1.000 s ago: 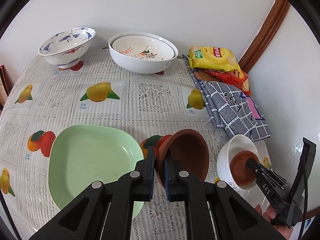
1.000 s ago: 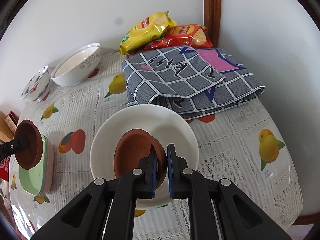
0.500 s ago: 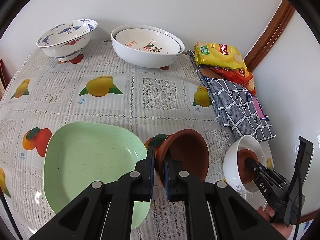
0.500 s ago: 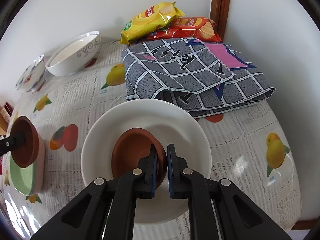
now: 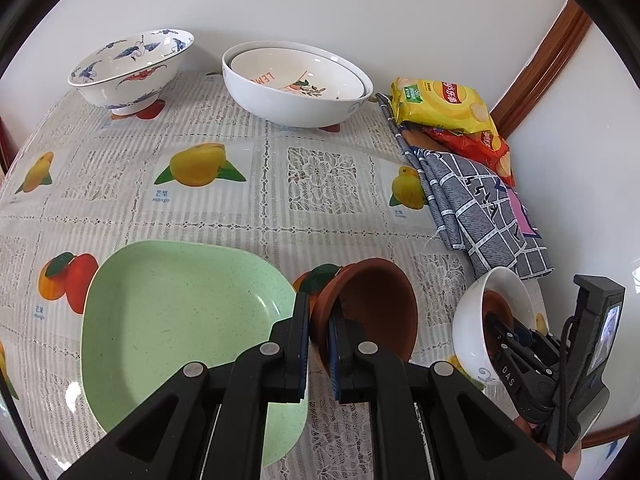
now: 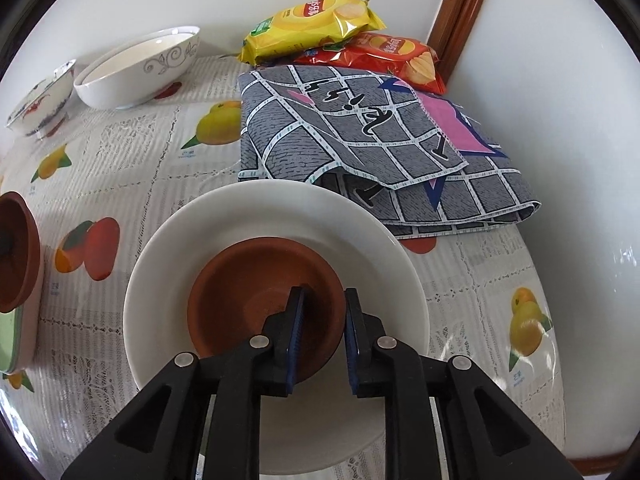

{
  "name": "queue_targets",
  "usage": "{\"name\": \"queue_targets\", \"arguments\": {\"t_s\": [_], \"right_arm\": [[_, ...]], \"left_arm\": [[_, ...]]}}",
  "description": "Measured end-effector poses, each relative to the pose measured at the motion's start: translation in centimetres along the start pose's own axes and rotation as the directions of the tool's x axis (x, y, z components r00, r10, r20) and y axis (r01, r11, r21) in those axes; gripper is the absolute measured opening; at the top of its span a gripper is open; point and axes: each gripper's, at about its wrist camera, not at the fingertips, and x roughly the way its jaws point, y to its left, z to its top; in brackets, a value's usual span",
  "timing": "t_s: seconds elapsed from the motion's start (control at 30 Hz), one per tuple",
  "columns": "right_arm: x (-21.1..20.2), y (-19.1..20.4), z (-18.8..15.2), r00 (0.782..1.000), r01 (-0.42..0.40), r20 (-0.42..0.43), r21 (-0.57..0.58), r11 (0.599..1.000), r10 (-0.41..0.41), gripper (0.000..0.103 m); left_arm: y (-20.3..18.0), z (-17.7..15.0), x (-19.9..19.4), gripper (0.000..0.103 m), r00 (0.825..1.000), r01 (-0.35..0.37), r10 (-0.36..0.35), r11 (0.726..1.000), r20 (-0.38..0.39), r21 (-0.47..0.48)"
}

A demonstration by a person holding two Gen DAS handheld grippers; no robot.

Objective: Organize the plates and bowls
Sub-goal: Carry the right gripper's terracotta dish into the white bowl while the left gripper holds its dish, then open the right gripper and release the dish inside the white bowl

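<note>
My left gripper (image 5: 319, 344) is shut on the rim of a brown clay bowl (image 5: 376, 308), held tilted above the table beside the green plate (image 5: 168, 328). My right gripper (image 6: 323, 340) is open, its jaws astride the rim of a second brown clay bowl (image 6: 256, 300) that sits inside a white bowl (image 6: 280, 220). In the left wrist view that white bowl (image 5: 470, 328) and the right gripper (image 5: 516, 340) are at the lower right. A blue-patterned bowl (image 5: 128, 68) and two nested white bowls (image 5: 296, 84) stand at the back.
A folded grey checked cloth (image 6: 360, 128) lies just behind the white bowl, with a yellow chip bag (image 6: 316, 16) and a red chip bag (image 6: 392, 56) against the wall corner. The fruit-print tablecloth (image 5: 320, 180) covers the table. The held clay bowl shows at the left edge (image 6: 20, 248).
My right gripper has opened and let go of the clay bowl, which now rests in the white bowl. Both cameras have moved a little lower and closer.
</note>
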Motion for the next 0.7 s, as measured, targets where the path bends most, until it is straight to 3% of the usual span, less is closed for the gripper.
{"name": "queue_targets", "arguments": {"t_s": [0.3, 0.5, 0.7], "right_arm": [[-0.4, -0.1, 0.3, 1.0, 0.012, -0.011, -0.018, 1.0, -0.012, 0.03], [-3.1, -1.5, 0.4, 0.996, -0.072, 0.046, 0.035, 0.997, 0.07, 0.033], [-6.6, -4.2, -0.3, 0.99, -0.084, 0.117, 0.075, 0.994, 0.075, 0.036]], "left_arm": [[-0.2, -0.2, -0.5, 0.009, 1.0, -0.002, 0.002, 1.0, 0.007, 0.005], [-1.5, -0.6, -1.5, 0.009, 1.0, 0.02, -0.02, 1.0, 0.015, 0.022], [-4.4, -1.1, -2.6, 0.009, 0.998, 0.054, -0.056, 0.997, 0.032, 0.059]]}}
